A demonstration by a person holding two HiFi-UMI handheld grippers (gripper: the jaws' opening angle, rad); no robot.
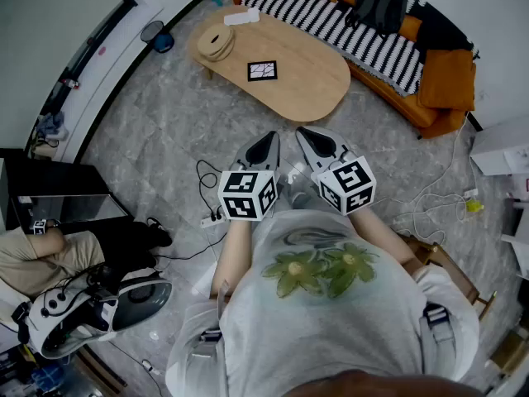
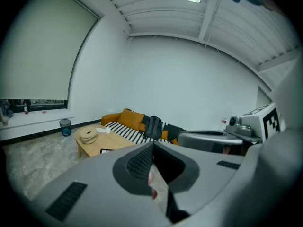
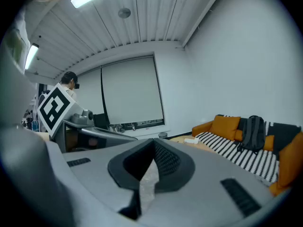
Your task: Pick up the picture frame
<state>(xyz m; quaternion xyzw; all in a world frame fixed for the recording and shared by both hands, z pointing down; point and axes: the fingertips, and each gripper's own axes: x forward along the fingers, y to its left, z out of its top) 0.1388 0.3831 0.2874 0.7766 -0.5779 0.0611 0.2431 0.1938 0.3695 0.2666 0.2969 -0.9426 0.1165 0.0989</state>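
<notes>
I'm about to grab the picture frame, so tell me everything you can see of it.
The frame is small and nearly square, with a black border around a white picture crossed by dark lines. It lies flat, slightly askew, near the middle of the oval wooden table, touching nothing else.

Open floor [image 1: 173, 131] up to table [image 1: 310, 77]; sofa [image 1: 388, 48] behind; cables [image 1: 202, 190] at left.
</notes>
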